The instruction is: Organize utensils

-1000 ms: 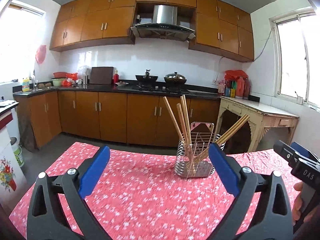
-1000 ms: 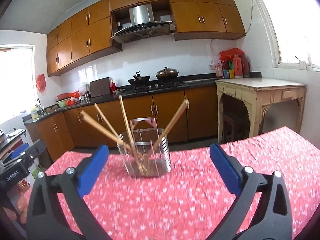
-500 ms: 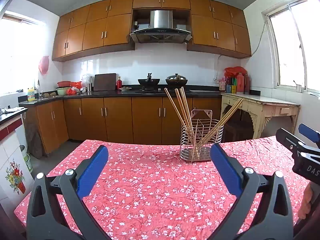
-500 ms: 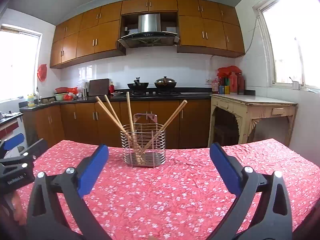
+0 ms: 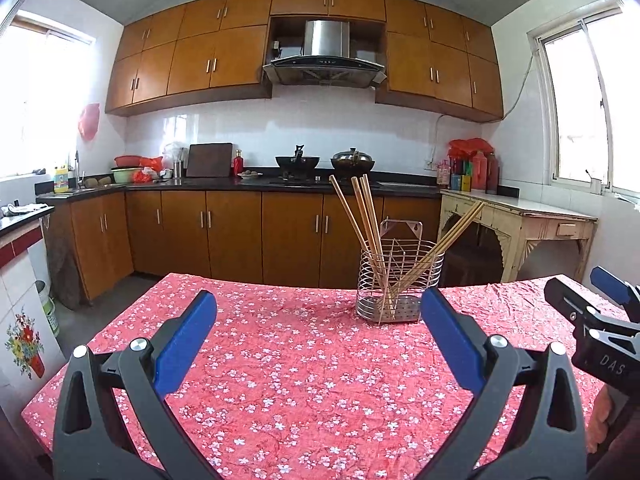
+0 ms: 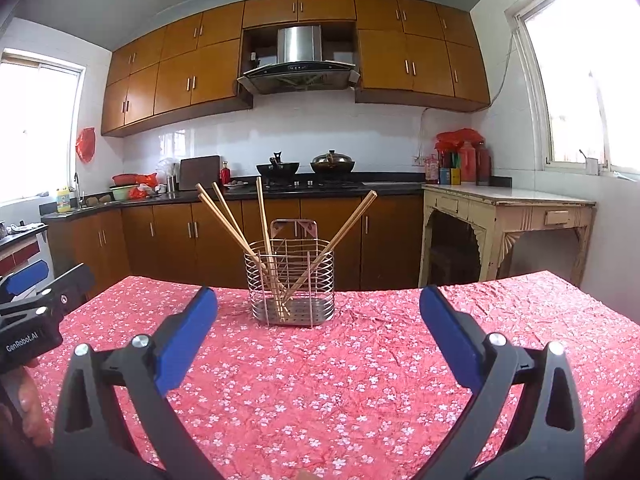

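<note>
Two grippers hover over our desk (image 5: pixel 280 380), draped in a red cloth with white blossoms. Our left gripper (image 5: pixel 318 334) has its blue-padded fingers spread wide and empty; our right gripper (image 6: pixel 318 332) is spread just as wide, carrying nothing. Between and beyond them, at the desk's far side, one round silver wire utensil holder (image 6: pixel 292 284) stands upright. From it lean long wooden chopsticks (image 6: pixel 230 222), three fanned left, two right, five that we can count. We judge them light, stiff and smooth, apt to slip; best pinched on the bare upper shafts. No loose utensils lie on the cloth.
</note>
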{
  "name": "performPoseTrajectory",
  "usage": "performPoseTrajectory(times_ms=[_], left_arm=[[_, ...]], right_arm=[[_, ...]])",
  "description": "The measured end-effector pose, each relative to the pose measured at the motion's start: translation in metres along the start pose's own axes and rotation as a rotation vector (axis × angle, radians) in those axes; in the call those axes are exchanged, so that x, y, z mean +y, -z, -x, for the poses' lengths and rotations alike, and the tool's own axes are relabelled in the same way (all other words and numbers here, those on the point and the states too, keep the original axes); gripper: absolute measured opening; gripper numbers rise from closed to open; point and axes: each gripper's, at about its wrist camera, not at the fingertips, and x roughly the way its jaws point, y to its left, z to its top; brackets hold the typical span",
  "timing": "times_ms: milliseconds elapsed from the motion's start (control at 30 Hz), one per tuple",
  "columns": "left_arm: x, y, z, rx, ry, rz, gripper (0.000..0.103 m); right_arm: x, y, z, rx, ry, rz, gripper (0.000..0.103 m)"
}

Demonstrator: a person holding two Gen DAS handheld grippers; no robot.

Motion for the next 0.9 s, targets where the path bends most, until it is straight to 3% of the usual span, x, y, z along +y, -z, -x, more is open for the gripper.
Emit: performPoseTrajectory(times_ms=[900], left_arm=[[-0.0014,-0.0004,0.0039,-0.015,0.0,-0.011,0.101]], right_arm=[[-0.0033,0.0004,0.0012,-0.004,-0.006,-0.01,0.099]])
